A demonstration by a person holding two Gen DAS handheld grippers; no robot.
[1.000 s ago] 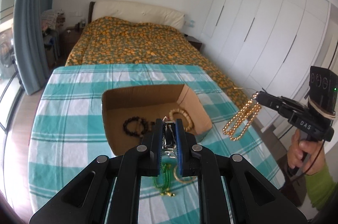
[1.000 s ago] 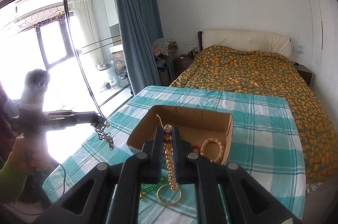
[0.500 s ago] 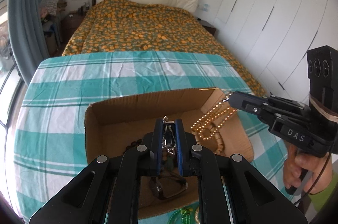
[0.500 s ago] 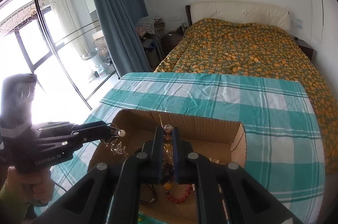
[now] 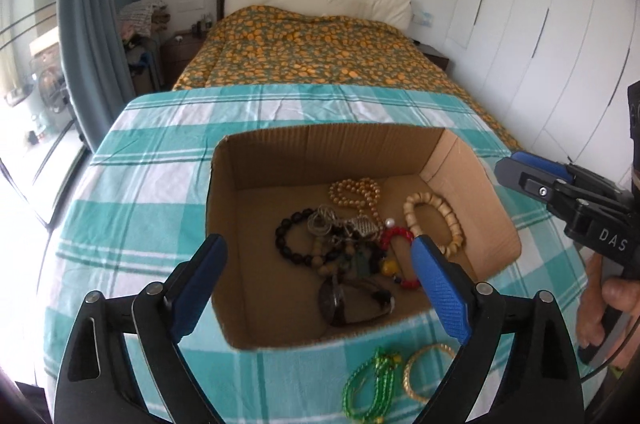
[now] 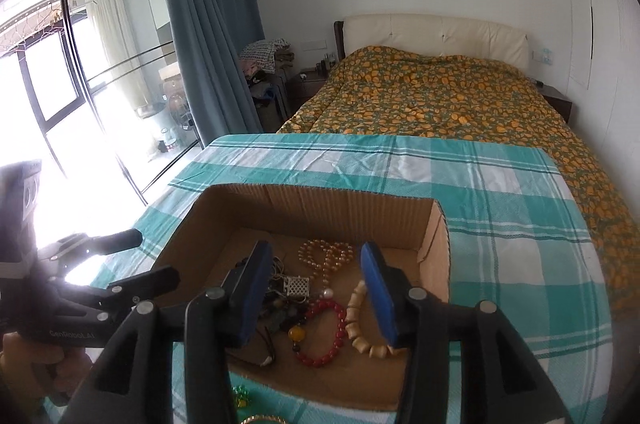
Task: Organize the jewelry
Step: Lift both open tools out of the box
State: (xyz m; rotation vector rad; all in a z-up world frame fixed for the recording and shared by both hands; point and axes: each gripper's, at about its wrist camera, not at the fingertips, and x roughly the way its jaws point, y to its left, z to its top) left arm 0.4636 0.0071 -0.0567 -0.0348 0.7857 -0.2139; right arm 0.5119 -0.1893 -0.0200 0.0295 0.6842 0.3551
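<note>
Hovering over the cardboard box (image 5: 256, 320), the left tool (image 5: 320, 260) is standing with its jaws wide apart and nothing between them, having just been opening; the right tool (image 6: 316, 280) has likewise just been opening and is gaping, empty, above the box. Jewelry is lying piled inside: a gold bead necklace (image 5: 356, 190), a silver chain piece (image 5: 344, 226), a dark bead bracelet (image 5: 290, 240), a red bracelet (image 6: 332, 332) and a wooden bracelet (image 5: 436, 220). A green bead string (image 5: 370, 384) and a gold bangle (image 5: 428, 368) are still lying outside, on the surface just before the box's near wall. Strands are overlapping, so I judge that reaching in carelessly is risking a tangle, or a snagged piece dragging others out. Covering the surface is a teal checked cloth (image 5: 160, 208); beyond are a bed (image 6: 448, 104), blue curtains (image 6: 208, 24) and white wardrobe doors (image 5: 540, 24).
</note>
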